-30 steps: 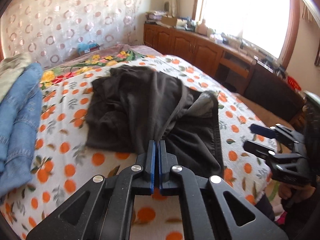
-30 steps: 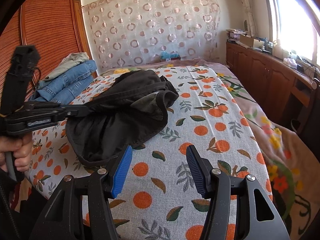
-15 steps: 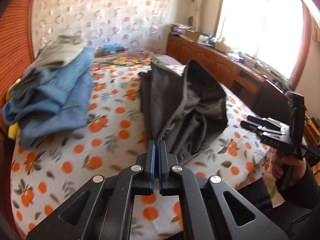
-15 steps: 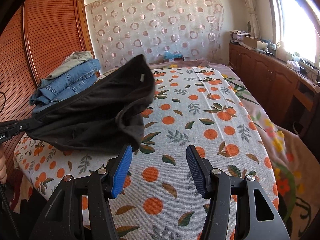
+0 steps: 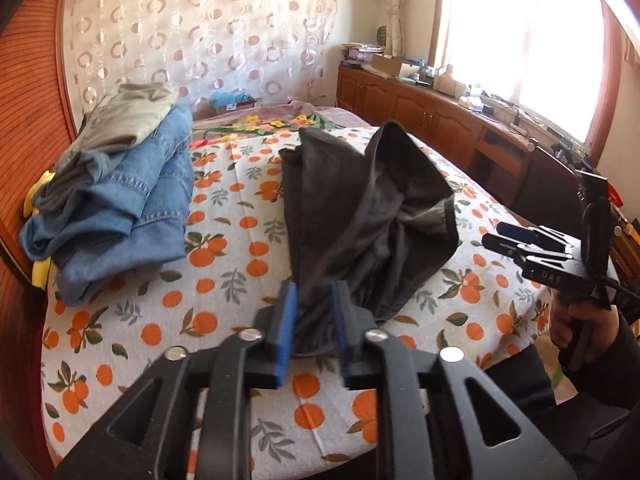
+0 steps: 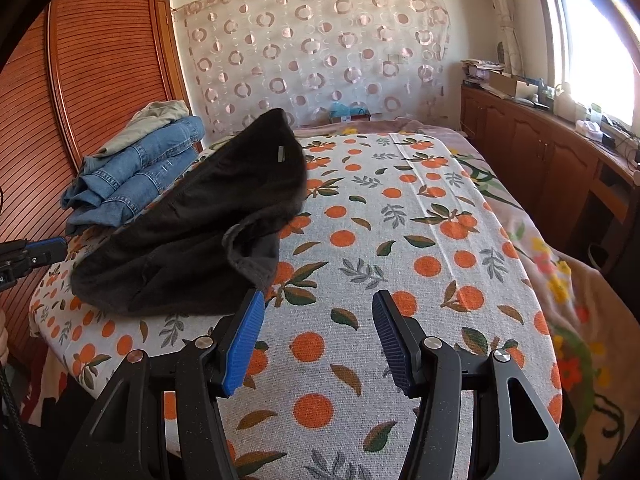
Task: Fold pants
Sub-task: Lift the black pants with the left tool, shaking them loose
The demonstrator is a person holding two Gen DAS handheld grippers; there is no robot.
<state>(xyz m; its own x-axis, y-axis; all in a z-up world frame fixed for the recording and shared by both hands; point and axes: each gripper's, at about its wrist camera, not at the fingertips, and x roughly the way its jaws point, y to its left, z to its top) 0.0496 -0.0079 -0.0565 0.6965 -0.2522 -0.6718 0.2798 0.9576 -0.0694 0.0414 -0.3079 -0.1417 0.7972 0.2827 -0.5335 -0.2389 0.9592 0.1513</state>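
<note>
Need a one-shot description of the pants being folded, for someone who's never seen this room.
Start at the bed with the orange-fruit print cover. Folded clothes are stacked at its left edge by the wooden wardrobe; the target lies nearer the foot, a rumpled heap in front of the left tongs. These dark charcoal pants are the only near-black garment; the stack's blue jeans are denim.

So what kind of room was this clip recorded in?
Most likely a home bedroom. The dark pants lie on a bed covered by an orange-print sheet, folded jeans are stacked beside them, and wooden cabinets run under a sunny window.
</note>
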